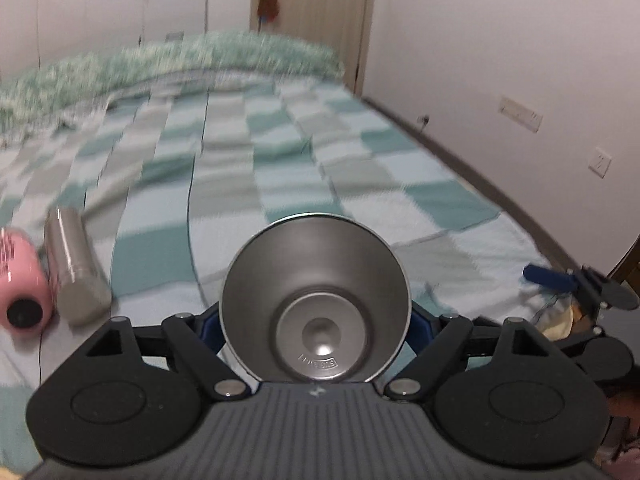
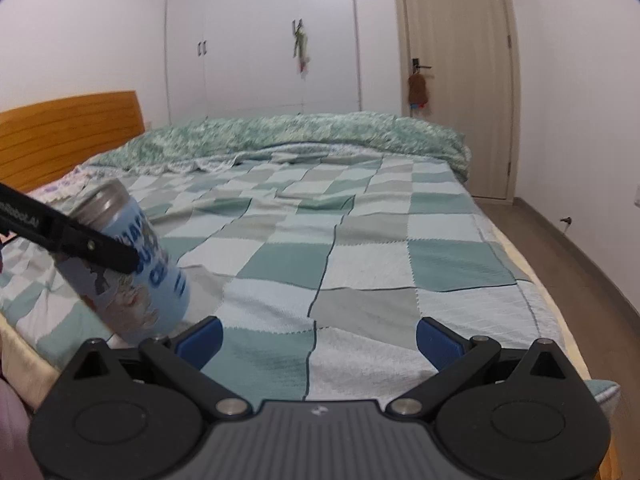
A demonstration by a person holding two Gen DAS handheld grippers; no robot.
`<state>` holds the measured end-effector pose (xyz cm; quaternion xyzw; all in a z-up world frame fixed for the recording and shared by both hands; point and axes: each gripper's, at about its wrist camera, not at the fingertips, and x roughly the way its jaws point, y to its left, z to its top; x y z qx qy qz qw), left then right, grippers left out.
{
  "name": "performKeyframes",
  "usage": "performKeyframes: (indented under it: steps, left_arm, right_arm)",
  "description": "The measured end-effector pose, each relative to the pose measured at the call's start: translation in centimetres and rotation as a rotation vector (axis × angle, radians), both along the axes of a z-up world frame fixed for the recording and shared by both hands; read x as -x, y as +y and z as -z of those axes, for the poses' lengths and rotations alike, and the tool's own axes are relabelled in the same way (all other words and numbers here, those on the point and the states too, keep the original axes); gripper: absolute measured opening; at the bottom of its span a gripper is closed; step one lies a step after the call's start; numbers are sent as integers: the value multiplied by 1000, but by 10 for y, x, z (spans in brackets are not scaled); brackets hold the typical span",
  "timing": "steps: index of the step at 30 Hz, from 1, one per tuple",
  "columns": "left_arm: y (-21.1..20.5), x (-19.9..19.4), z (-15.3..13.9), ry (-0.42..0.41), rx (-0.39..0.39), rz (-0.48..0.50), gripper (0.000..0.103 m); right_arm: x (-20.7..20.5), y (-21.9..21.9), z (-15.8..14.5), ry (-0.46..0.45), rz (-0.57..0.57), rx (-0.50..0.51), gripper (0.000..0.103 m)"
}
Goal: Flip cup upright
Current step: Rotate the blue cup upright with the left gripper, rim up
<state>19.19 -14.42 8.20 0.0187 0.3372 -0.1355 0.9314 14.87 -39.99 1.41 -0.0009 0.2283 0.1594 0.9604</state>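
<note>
My left gripper (image 1: 315,322) is shut on the cup (image 1: 315,300), a steel tumbler whose bottom faces the camera in the left wrist view. In the right wrist view the same cup (image 2: 132,276) has a blue printed sleeve and a steel base. It is held tilted above the bed's left side, with the black left gripper finger (image 2: 80,236) across it. My right gripper (image 2: 318,340) is open and empty over the checked blanket near the bed's front edge. It also shows at the right edge of the left wrist view (image 1: 560,280).
A pink bottle (image 1: 20,280) and a steel flask (image 1: 76,264) lie side by side on the checked blanket (image 1: 280,168) at the left. A rumpled green duvet (image 2: 304,136) lies along the far side. A wooden headboard (image 2: 68,132) is at left, and floor (image 2: 580,264) runs along the right.
</note>
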Motion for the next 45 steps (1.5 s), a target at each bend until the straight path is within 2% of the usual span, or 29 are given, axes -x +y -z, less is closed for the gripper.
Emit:
performKeyframes:
  steps: [5,10,17,23,26,31,35,39,45]
  left_arm:
    - [-16,-5,-6,-101,10,17,85]
    - [-36,-14,6,-188,-18,21,85]
    - [-55,-30,26,-234,35,27,85]
    - [-55,-34,59,-210,51,25,85]
    - [-52,-21,70,-280,61,38,85]
    - [-56,-14,72,-312,36,49,88]
    - [-54,-11,70,-331,15,28,103]
    - [-44,-1,62,-345,53,41,103]
    - [-27,22,45,-400,28,9,103]
  right_arm:
    - [6,-4,1,-33,81,-45,103]
    - [6,-4,7,-45,132,-71,103]
    - [4,-8,14,-60,205,-46,103]
    - [-1,-15,18,-50,265,-41,103]
    - [-3,-18,20,-45,309,-27,103]
    - [-10,-18,23,-34,326,-17,103]
    - [-10,-17,23,-39,328,-16,103]
    - [-5,-15,21,-55,331,-14,103]
    - [10,-8,13,-90,326,-11,103]
